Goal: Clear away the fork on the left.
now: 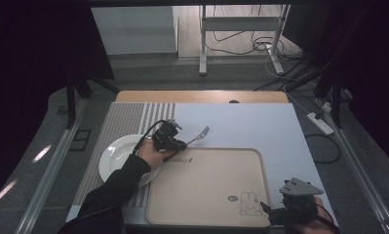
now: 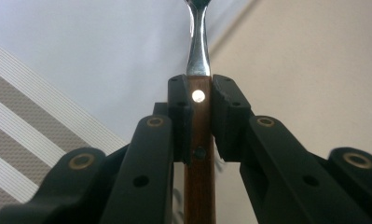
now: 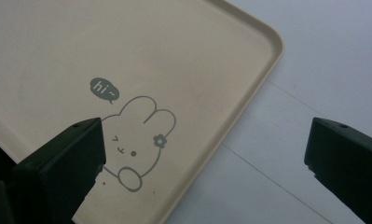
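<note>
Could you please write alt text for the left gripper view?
The left gripper clamps the brown handle of a fork, whose steel neck points up, over a beige tray and a striped mat.

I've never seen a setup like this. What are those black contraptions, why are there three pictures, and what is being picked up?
There is no robot: a person holds a two-jaw tool in each hand. One picture looks down from above the table; the other two come from small cameras riding on each tool, looking along its black jaws. On the table lie a striped placemat, a white plate and a beige tray with a bunny drawing. The left gripper has its jaws shut on a wooden-handled fork, seen up close in its own view. The right gripper is open and empty beside the tray's corner.
</note>
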`<state>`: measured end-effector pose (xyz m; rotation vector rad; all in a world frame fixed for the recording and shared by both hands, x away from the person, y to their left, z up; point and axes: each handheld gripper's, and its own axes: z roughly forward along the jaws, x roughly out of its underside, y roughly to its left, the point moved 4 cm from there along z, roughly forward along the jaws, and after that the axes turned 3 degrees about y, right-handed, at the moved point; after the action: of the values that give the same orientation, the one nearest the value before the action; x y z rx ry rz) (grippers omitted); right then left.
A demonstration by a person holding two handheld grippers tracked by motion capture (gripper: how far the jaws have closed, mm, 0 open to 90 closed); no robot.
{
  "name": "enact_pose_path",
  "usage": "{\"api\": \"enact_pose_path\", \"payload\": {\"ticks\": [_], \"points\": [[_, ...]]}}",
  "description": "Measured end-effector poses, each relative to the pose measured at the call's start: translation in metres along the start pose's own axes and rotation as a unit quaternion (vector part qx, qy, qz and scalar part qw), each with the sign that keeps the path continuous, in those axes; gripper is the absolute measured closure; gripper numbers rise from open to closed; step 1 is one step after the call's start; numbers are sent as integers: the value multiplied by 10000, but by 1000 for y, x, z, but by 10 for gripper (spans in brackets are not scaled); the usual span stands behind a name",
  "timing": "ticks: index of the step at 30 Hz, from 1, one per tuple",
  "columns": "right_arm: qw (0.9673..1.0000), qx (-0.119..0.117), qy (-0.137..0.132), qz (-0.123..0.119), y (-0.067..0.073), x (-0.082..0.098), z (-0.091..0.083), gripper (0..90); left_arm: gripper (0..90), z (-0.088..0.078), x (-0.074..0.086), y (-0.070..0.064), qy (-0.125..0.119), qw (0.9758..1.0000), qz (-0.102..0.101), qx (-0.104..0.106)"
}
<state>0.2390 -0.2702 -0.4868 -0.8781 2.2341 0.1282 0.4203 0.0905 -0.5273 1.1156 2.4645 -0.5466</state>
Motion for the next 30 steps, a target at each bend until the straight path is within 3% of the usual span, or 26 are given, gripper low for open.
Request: {"api": "enact_pose_path", "payload": {"ticks": [15, 30], "points": [[10000, 18, 3, -53, 1, 0, 0, 0, 782, -6, 35, -38, 140, 9998, -122, -37], [9999, -12, -2, -122, 2, -1, 0, 0, 781, -13, 74, -73, 242, 9990, -376, -77]]}}
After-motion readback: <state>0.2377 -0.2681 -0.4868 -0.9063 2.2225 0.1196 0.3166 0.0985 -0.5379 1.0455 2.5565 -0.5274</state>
